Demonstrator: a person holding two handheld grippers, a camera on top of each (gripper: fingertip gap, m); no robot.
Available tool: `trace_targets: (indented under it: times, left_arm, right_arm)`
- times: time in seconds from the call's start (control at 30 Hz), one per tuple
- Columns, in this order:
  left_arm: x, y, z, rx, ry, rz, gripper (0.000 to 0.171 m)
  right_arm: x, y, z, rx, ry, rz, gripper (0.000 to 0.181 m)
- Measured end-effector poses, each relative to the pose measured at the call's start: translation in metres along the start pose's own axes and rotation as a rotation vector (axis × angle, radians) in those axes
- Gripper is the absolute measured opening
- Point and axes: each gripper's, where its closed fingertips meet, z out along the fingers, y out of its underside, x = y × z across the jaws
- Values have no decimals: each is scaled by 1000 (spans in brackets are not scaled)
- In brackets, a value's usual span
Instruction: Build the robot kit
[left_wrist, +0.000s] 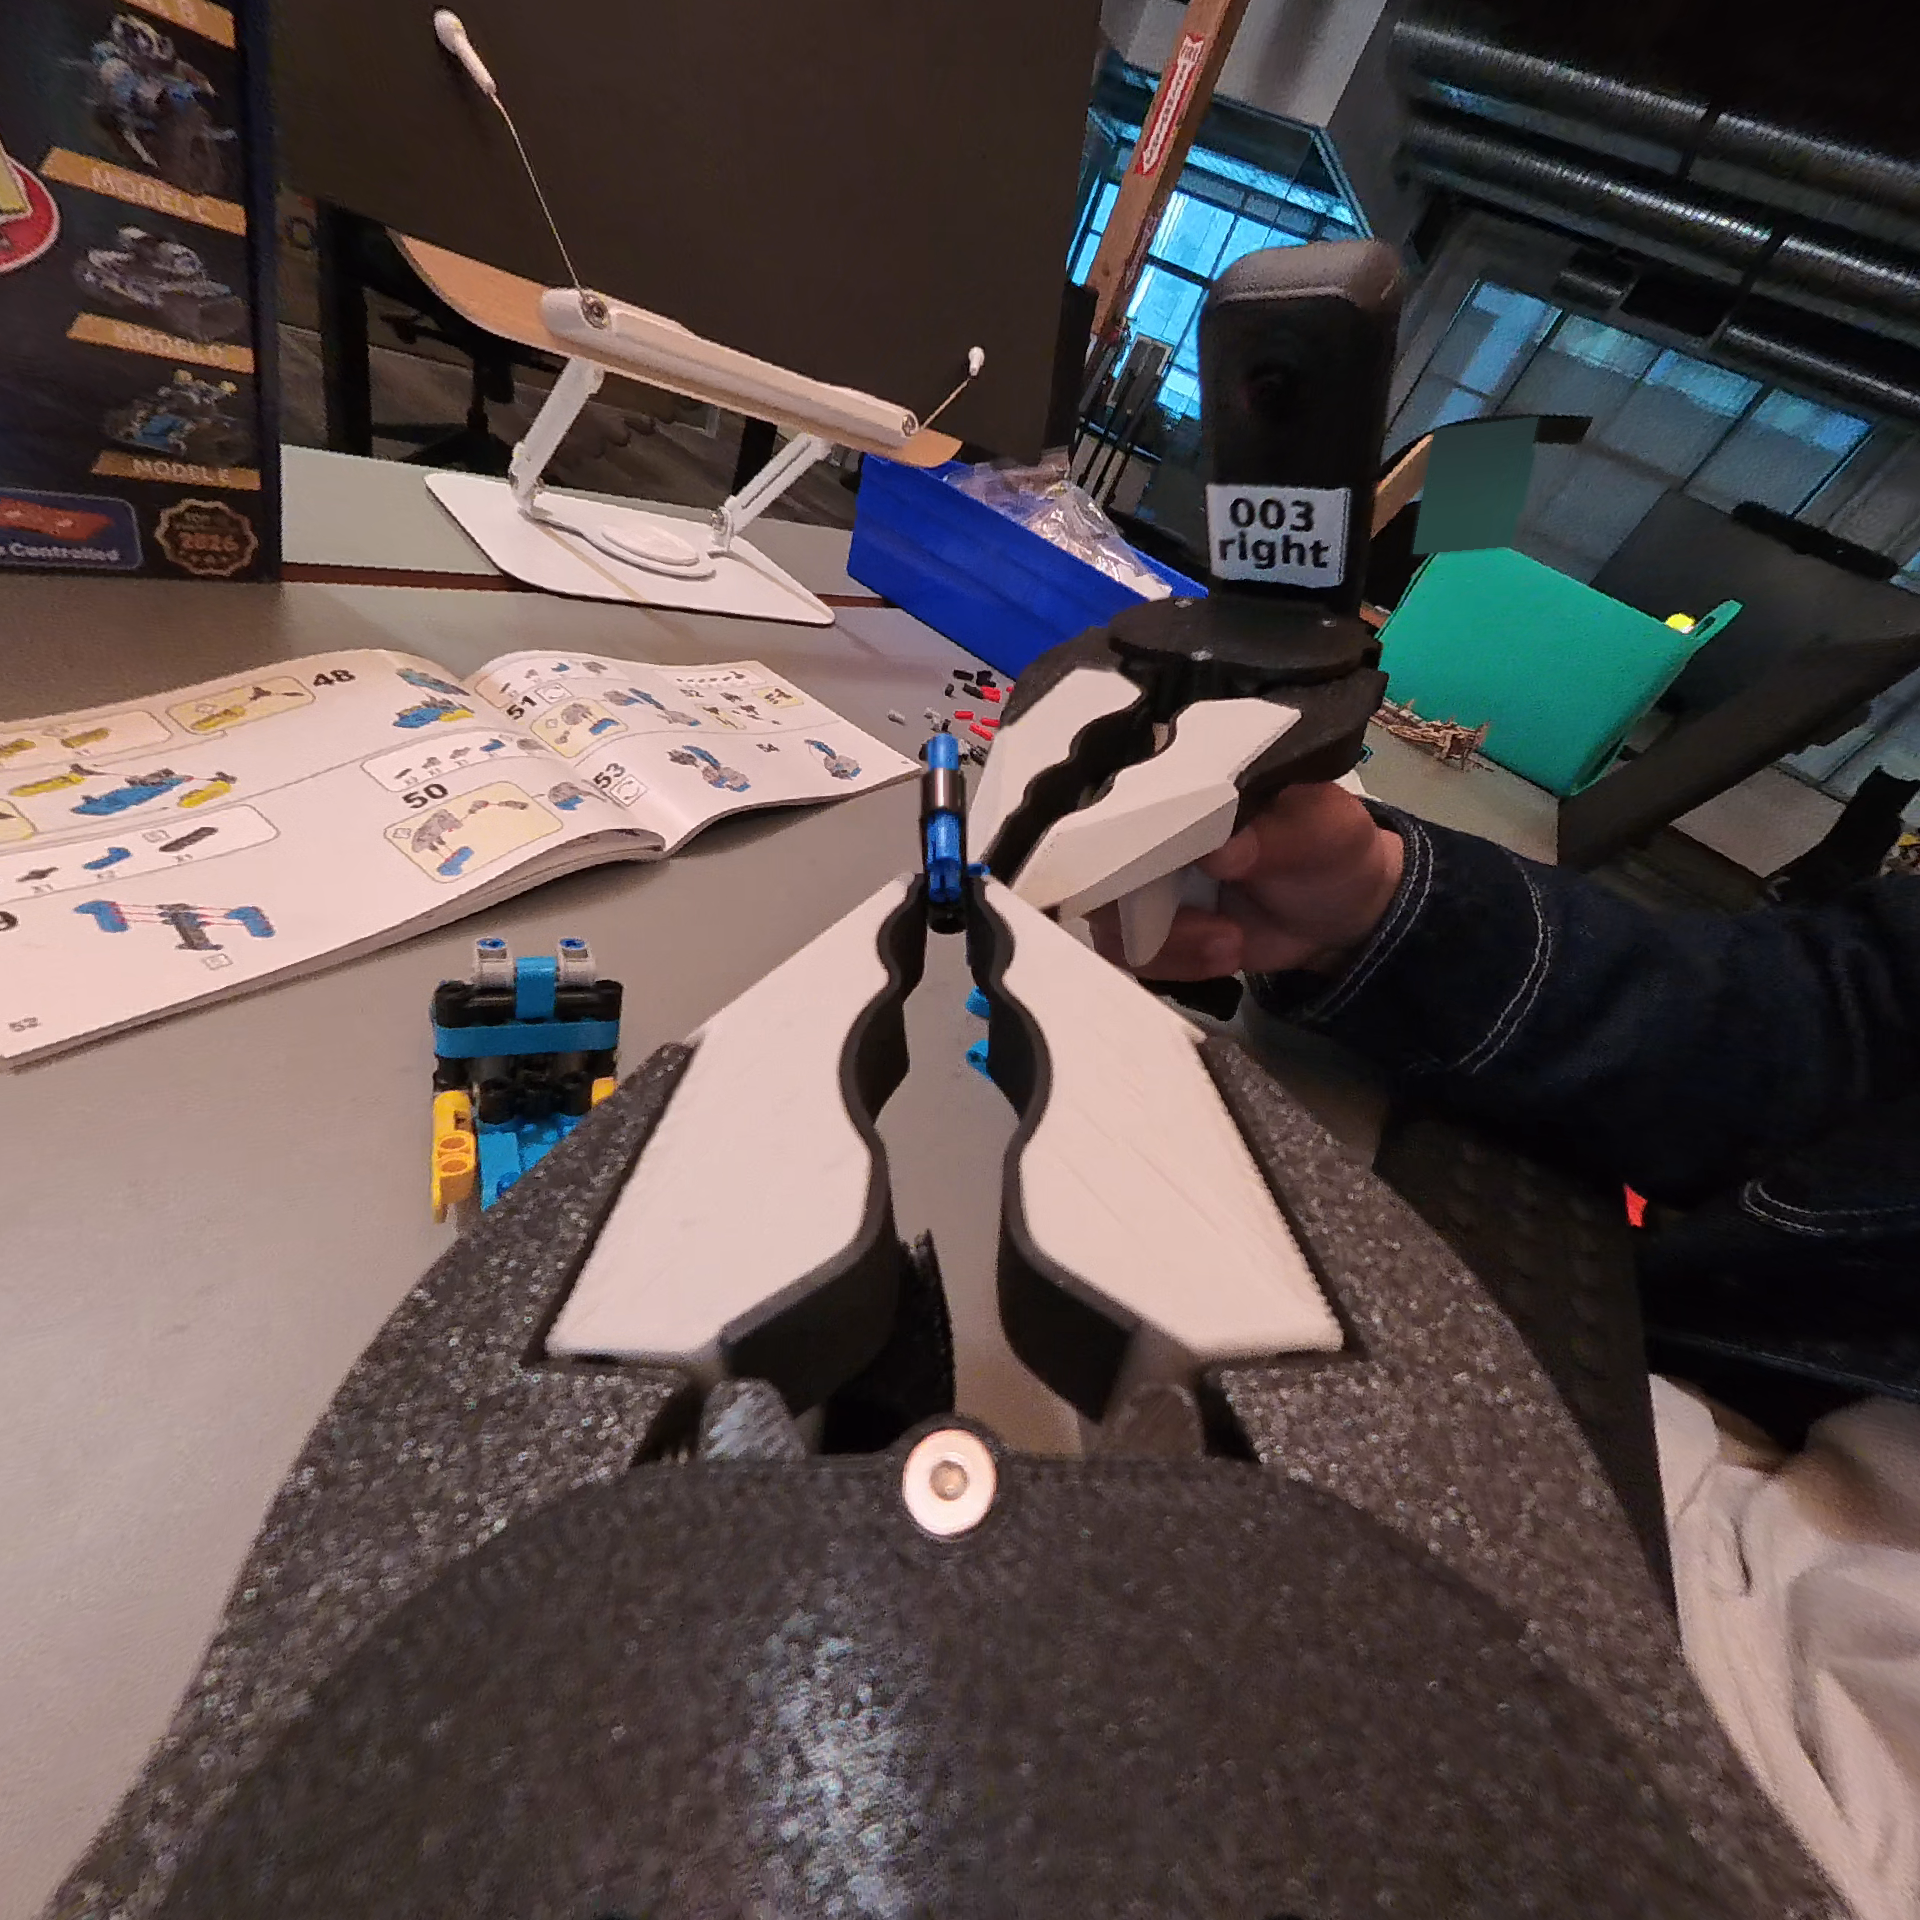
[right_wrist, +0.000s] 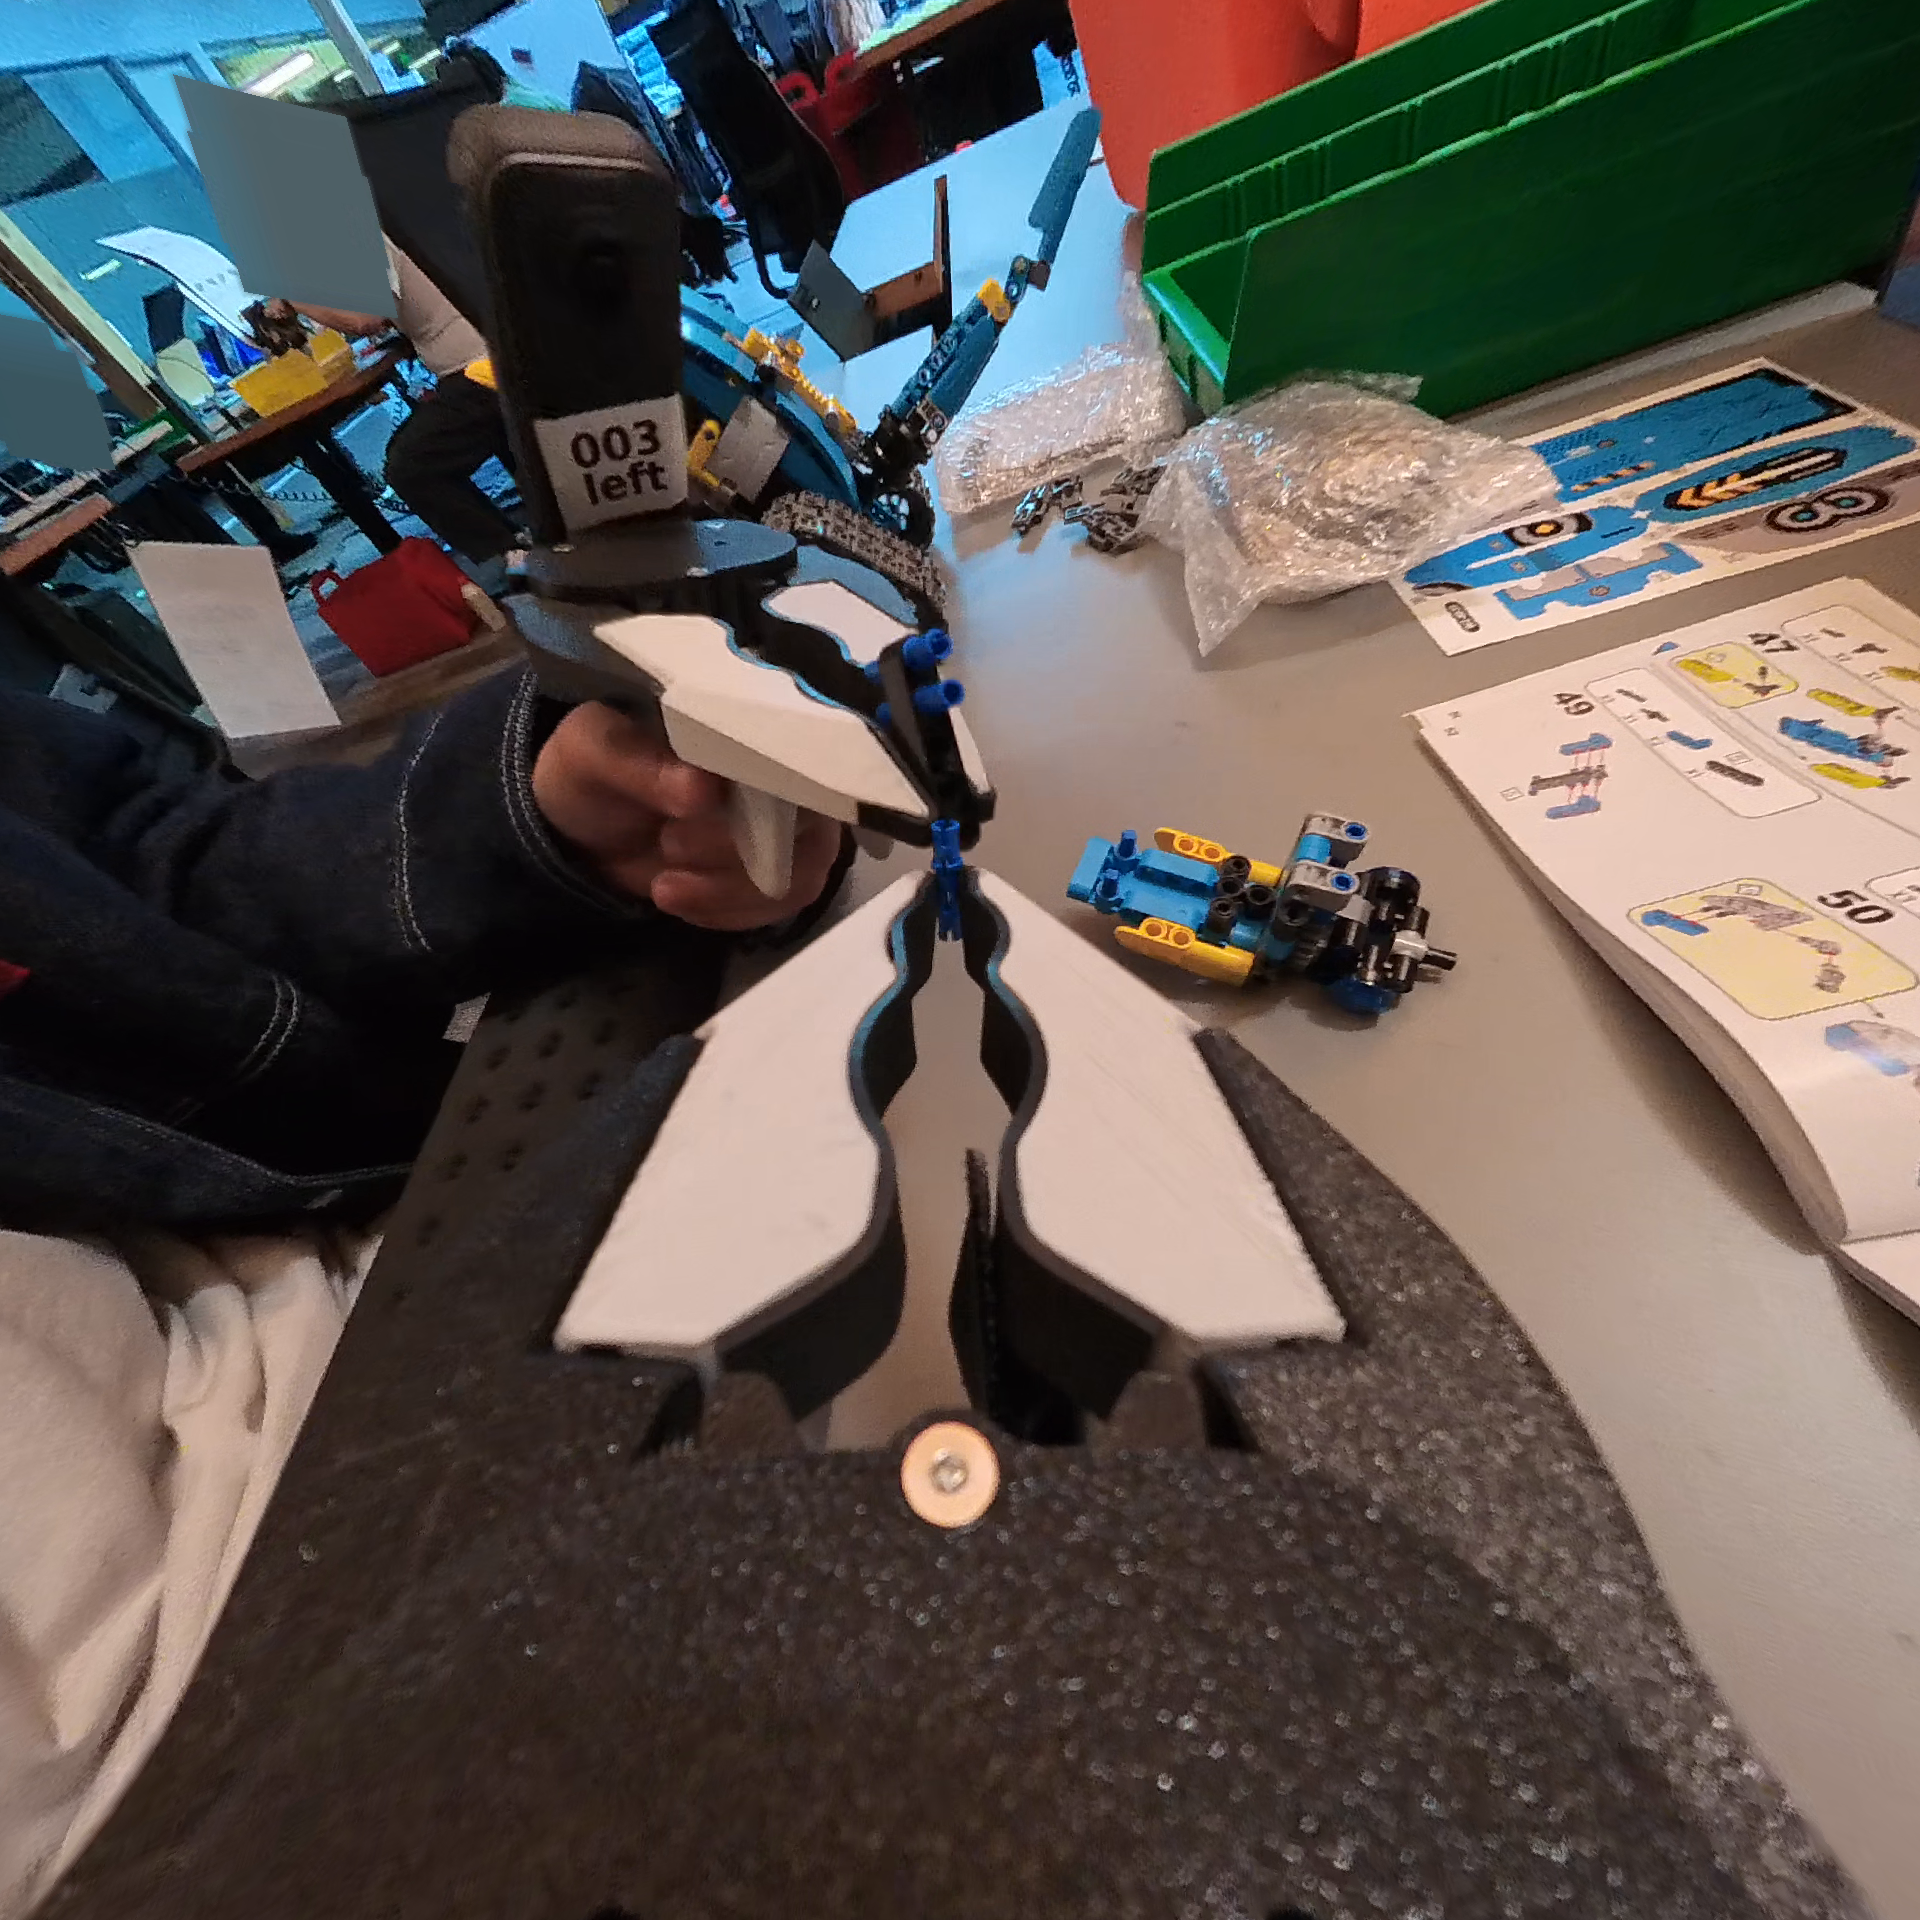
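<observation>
Grippers meet tip to tip above the grey tabletop (left_wrist: 208, 1299), each held by a hand in a dark denim sleeve. The left gripper (left_wrist: 948, 902) has its jaws clenched on a short black beam (right_wrist: 935, 743) studded with blue pins, which stands tilted between its white fingers (left_wrist: 769, 1132). The right gripper (right_wrist: 948, 902) has its jaws pinched on a small blue pin (right_wrist: 945, 883), and that pin's far end touches the lower end of the beam. In the left wrist view the right gripper's tips sit just beside the left's, with the right hand (left_wrist: 1278, 894) around its trigger; in the right wrist view the left hand (right_wrist: 665, 821) grips likewise.

A small blue, black and yellow brick model (right_wrist: 1262, 914) lies on the tabletop near the grippers, apart from both. An open instruction booklet (left_wrist: 343, 800) lies beyond it, toward the far edge. Behind that stand a white folding stand (left_wrist: 665, 468), a blue bin (left_wrist: 987, 561) holding crumpled clear bags, and a dark printed box (left_wrist: 125, 291) at the far corner. Scattered small red and black pieces (left_wrist: 971, 691) lie near the bin. A green bin (right_wrist: 1538, 208), clear plastic bags (right_wrist: 1330, 488) and a sticker sheet (right_wrist: 1683, 499) lie along the other side.
</observation>
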Motion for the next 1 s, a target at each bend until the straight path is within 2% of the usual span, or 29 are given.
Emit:
trace_targets:
  times: [0.17, 0.3, 0.53, 0.83, 0.9, 1.0]
  left_arm:
    - [0, 6, 4, -35, -5, 17, 7]
    - [-2, 4, 2, -23, 14, -37, 7]
    - [-1, 10, 6, -51, -15, 14, 7]
    - [-9, 11, 6, -48, -31, -72, 7]
    - [-10, 9, 6, -37, -46, -52, 7]
    - [-9, 2, 4, 0, -64, -2, 7]
  right_arm:
    - [0, 8, 1, -39, 15, -28, 4]
    - [-3, 4, 0, -23, 15, -72, 3]
    - [2, 11, 1, -40, 44, -76, 3]
    - [6, 9, 7, -18, 91, -59, 4]
    - [6, 7, 7, -5, 85, 3, 4]
    - [3, -1, 8, 81, -24, 245, 4]
